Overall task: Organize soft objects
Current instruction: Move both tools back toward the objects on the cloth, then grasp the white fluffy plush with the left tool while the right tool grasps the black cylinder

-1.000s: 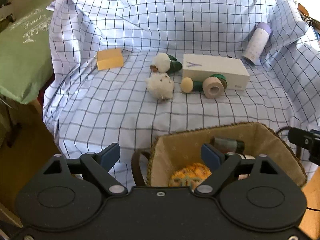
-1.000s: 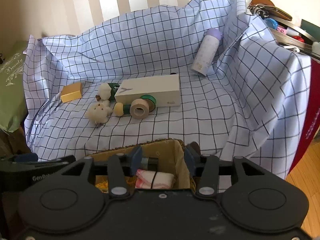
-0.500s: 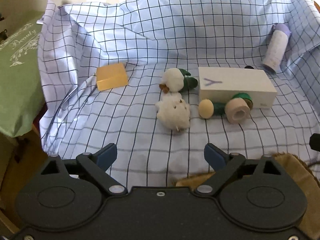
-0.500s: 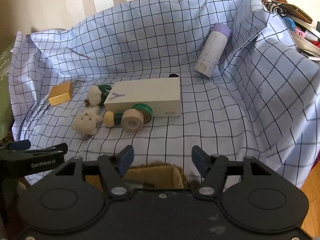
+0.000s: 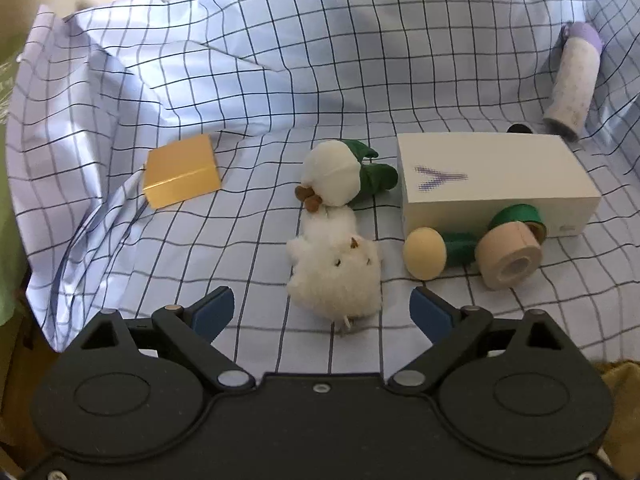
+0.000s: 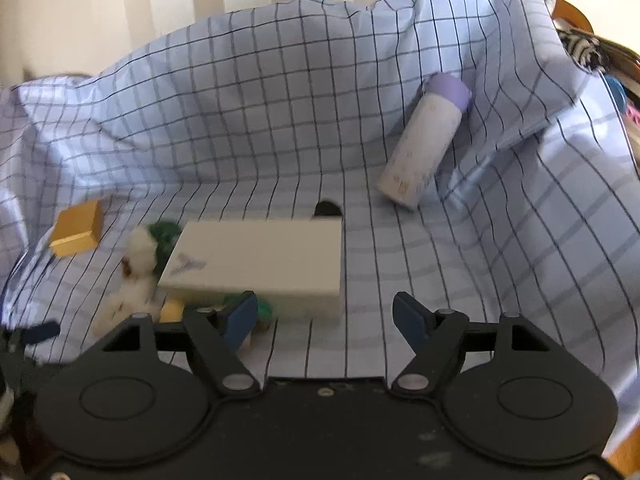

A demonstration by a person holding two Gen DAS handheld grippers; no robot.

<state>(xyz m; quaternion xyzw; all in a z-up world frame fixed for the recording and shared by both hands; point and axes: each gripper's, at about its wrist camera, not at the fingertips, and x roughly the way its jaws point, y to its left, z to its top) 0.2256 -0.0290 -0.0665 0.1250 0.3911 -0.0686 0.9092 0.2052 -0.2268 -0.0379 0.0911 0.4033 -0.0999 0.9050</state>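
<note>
A fluffy white plush (image 5: 336, 276) lies on the checked cloth (image 5: 240, 80) just ahead of my left gripper (image 5: 320, 312). That gripper is open, with the plush near the gap between its fingertips and untouched. Behind it lies a white-and-green plush (image 5: 332, 176). A cream ball toy with a green stem (image 5: 425, 254) lies to the right. My right gripper (image 6: 325, 320) has its jaws opening with nothing between them. It hovers just short of the white box (image 6: 260, 260). Both plushes (image 6: 132, 292) appear blurred at its left.
A beige tape roll (image 5: 508, 256) and a green roll (image 5: 516, 218) lean on the white box (image 5: 492, 176). A gold box (image 5: 180, 172) sits at the left. A purple-capped bottle (image 6: 424, 148) lies at the back right. A basket corner (image 5: 620, 400) shows at the lower right.
Both grippers moved forward from over the woven basket toward the things on the cloth. The basket slid almost out of both views. The right jaws widened.
</note>
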